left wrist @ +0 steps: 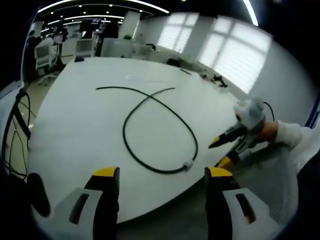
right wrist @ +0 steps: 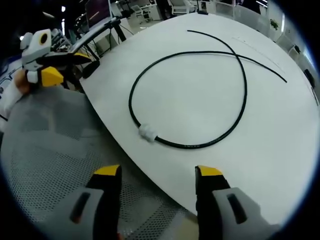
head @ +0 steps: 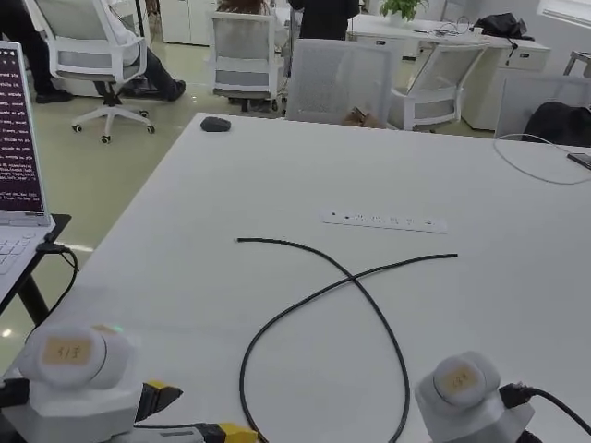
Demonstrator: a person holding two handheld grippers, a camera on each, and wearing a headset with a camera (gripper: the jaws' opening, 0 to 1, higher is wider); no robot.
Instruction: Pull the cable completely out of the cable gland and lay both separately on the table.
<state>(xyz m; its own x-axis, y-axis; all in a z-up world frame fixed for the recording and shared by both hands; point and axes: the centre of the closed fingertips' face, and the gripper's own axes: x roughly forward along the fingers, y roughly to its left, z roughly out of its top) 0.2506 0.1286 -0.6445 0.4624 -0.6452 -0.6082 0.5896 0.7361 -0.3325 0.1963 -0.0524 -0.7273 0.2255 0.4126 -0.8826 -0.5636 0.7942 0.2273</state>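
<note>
**Cable looped on the table with the gland on it, both tongs wide and empty**

The black cable (head: 369,286) lies flat on the white table (head: 277,166) in one big loop that crosses over itself. The rounded, closed end of the loop points toward the person and the near edge. Past the crossing, the two free ends point away from the person and splay apart. One runs off to the far left, and the other goes right and ends short of the white power strip (head: 383,221). The long axis of the loop therefore runs from the near edge toward the middle of the table.

The cable gland (right wrist: 147,133) is a small whitish piece threaded on the cable at the near curve of the loop, close to the table edge. Its bore lies along the cable there, roughly in line with that edge. The cable runs out of it on both sides.

The left gripper (left wrist: 162,172) hangs in front of the near edge with its yellow-tipped jaws wide apart and nothing between them. The loop and gland lie ahead of it on the table. The right gripper (right wrist: 158,170) is also spread wide and empty, held off the table edge over a grey mesh chair (right wrist: 60,165), with the gland just ahead of it. Neither gripper touches the cable or the gland.

A dark mouse (head: 215,124) sits at the far left corner of the table, and a laptop (head: 14,138) stands on a stand to the left.
</note>
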